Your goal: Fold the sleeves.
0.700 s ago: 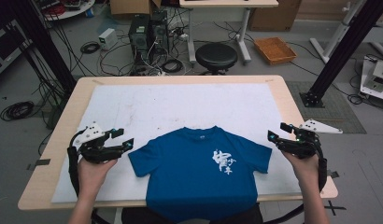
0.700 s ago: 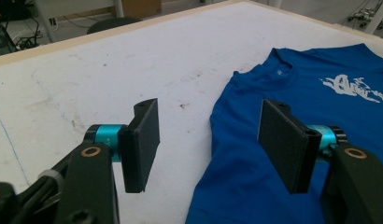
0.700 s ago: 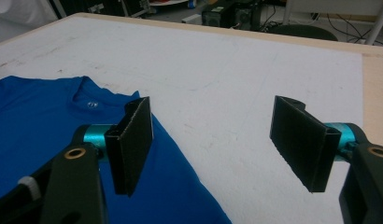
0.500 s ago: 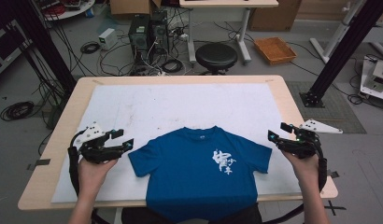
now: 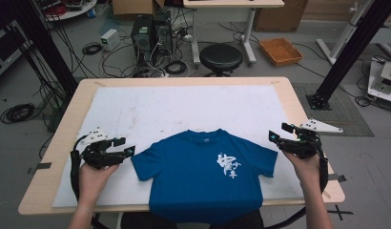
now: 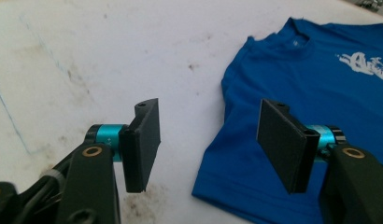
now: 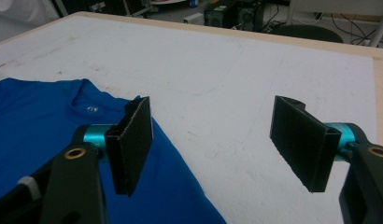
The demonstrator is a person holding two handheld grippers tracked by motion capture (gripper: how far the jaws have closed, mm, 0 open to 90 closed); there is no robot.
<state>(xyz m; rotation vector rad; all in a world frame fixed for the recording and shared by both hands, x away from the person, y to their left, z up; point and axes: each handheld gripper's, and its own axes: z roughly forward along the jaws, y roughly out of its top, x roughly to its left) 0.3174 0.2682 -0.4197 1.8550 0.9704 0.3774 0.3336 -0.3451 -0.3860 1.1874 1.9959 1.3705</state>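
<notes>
While both of my grippers hover with jaws spread wide and nothing between them, the left gripper [image 5: 118,151] just off one sleeve and the right gripper [image 5: 281,135] just off the other, I judge the work on the blue T-shirt [image 5: 203,176] has not begun: no fold, no grasp. It lies flat and face up near my edge of the worktop [image 5: 184,83], on the white mat [image 5: 174,109], sleeves out, white print on the chest, hem hanging over the near edge.
</notes>
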